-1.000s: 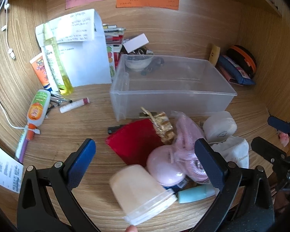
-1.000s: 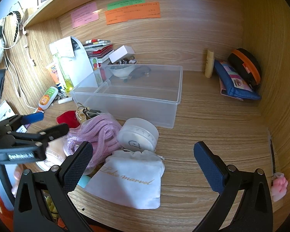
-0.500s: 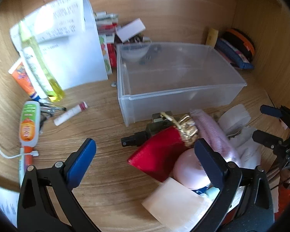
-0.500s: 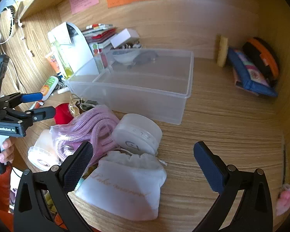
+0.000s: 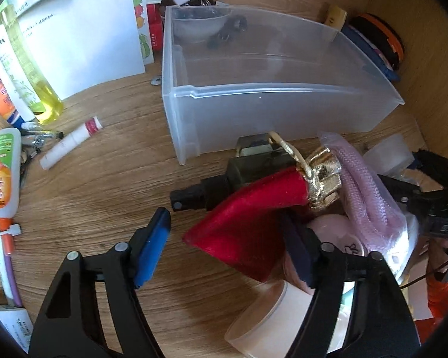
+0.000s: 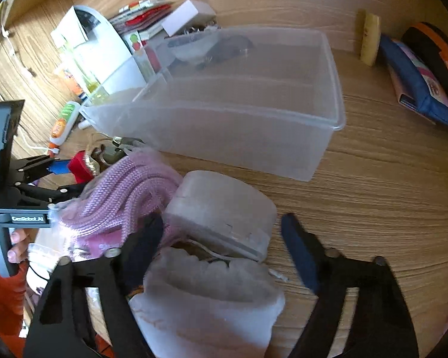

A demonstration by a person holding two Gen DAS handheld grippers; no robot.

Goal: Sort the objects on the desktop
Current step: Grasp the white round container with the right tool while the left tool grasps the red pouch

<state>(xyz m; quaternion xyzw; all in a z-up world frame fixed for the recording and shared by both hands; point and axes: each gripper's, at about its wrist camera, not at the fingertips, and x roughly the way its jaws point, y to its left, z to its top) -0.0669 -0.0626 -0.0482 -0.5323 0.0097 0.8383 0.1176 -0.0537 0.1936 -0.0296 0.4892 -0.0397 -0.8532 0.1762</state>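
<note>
The left gripper (image 5: 228,244) stood wide open low over the wooden surface (image 5: 98,197), holding nothing, its blue-padded fingers (image 5: 152,252) flanking the near corner of a red velvet pouch (image 5: 251,223) that lay flat, gathered at a gold tasselled neck (image 5: 324,176). Just under its right finger sat a pale round jar (image 5: 265,313) on its side and a pink rounded case (image 5: 340,238). The right gripper (image 6: 221,256) was likewise spread wide and empty, its fingers either side of a white drawstring pouch (image 6: 206,304) with a ruffled mouth, and a frosted round tub (image 6: 224,205) touching the pouch's far edge. Left of the tub a coil of pink braided cord (image 6: 125,191) in clear wrap rested against it. Behind the red pouch lay a dark bottle (image 5: 224,179) with a black spray cap, on its side. Beyond stood a translucent plastic bin (image 5: 271,101), open-topped, its inside looking bare. Far left lay a white lip-balm tube (image 5: 71,141), a green-and-orange bottle (image 5: 4,173) and a yellow liquid bottle (image 5: 30,68).
</note>
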